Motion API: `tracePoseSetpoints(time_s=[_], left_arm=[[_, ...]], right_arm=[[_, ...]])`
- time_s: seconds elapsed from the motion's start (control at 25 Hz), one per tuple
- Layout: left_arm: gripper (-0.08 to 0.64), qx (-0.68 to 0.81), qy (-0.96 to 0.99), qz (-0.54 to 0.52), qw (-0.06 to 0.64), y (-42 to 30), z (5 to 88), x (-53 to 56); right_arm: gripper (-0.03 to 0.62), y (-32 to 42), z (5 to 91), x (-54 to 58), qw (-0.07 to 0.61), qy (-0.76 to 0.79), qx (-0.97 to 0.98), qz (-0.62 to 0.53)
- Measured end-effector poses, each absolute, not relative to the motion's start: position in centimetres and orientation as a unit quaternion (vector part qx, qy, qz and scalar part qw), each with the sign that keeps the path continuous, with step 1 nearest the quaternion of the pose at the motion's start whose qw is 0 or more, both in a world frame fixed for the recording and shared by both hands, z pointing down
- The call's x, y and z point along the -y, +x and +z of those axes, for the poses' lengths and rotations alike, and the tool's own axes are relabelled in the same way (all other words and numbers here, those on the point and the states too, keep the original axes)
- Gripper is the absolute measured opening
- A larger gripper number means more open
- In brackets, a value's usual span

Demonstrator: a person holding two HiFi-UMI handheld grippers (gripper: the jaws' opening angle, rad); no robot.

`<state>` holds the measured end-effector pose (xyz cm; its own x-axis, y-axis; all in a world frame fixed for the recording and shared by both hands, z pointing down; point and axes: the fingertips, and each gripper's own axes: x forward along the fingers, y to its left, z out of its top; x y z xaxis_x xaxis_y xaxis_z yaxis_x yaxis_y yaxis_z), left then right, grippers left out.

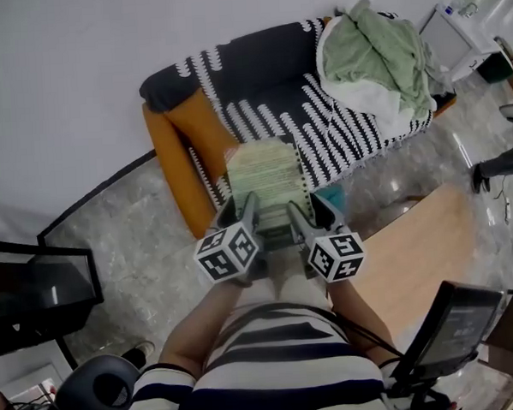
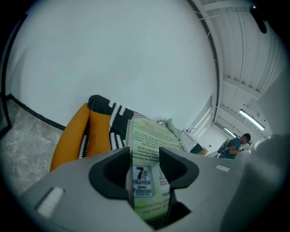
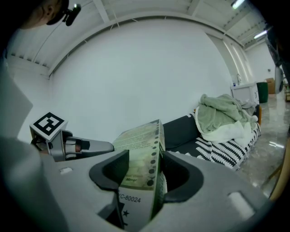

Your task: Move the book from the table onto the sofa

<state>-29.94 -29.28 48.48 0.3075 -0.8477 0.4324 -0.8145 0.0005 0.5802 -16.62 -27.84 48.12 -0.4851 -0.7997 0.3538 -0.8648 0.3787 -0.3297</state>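
A pale green paperback book [image 1: 265, 175] is held in the air between both grippers, just in front of the sofa [image 1: 276, 96]. My left gripper [image 1: 253, 205] is shut on the book's near left edge, and its own view shows the back cover [image 2: 146, 168] pinched between the dark pads. My right gripper [image 1: 298, 208] is shut on the near right edge, where the book's corner [image 3: 142, 172] sits between the jaws. The sofa has an orange frame and a black-and-white patterned cover. The book's far end overlaps the sofa's front left corner in the head view.
A green and white blanket [image 1: 377, 56] is heaped on the sofa's right end. A light wooden table [image 1: 422, 251] lies to my right. A dark glass table [image 1: 38, 288] stands at the left, a monitor [image 1: 456, 322] at lower right. A person [image 2: 235, 145] stands far off.
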Motion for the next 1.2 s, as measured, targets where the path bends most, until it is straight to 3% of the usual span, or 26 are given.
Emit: tracePoseSetpoints(time_s=[1.2], left_arm=[[0.206, 0.545, 0.725, 0.035, 0.420, -19.8, 53.0, 43.5]], right_arm=[[0.218, -6.7, 52.7, 40.4, 0.083, 0.536, 0.787, 0.295]])
